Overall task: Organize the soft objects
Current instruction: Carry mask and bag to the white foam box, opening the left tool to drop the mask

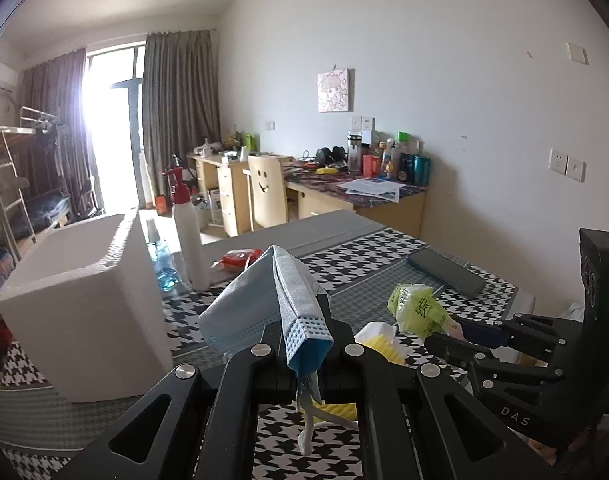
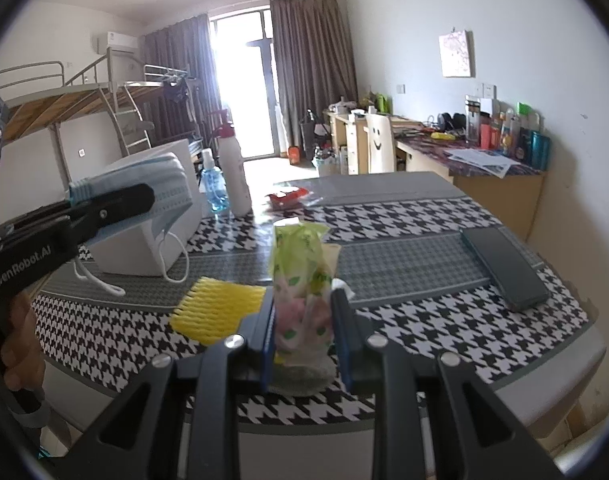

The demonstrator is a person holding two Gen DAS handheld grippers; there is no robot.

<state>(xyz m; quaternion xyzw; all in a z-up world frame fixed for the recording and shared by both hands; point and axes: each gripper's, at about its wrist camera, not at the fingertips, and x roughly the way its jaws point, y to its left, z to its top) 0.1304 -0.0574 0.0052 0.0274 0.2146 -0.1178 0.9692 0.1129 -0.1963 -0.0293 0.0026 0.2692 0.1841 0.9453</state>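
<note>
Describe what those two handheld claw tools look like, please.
Both are black. The left gripper carries white "GenRobot.AI" lettering; the right gripper has blue-edged fingers, silver pivot screws, "DAS" lettering and a small green light. A grey cuff shows below the left hand.

A pale blue mask point(image 1: 260, 304), a yellow-green tissue pack point(image 2: 302, 280), and a black-and-white houndstooth tablecloth point(image 2: 444, 320).

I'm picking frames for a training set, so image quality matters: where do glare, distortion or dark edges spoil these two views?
Left wrist view: the window blows out white; the wall bows; corners go dark; the face mask stays sharp. Right wrist view: the same window glares; the table edge curves; the tissue pack is clear.
</note>
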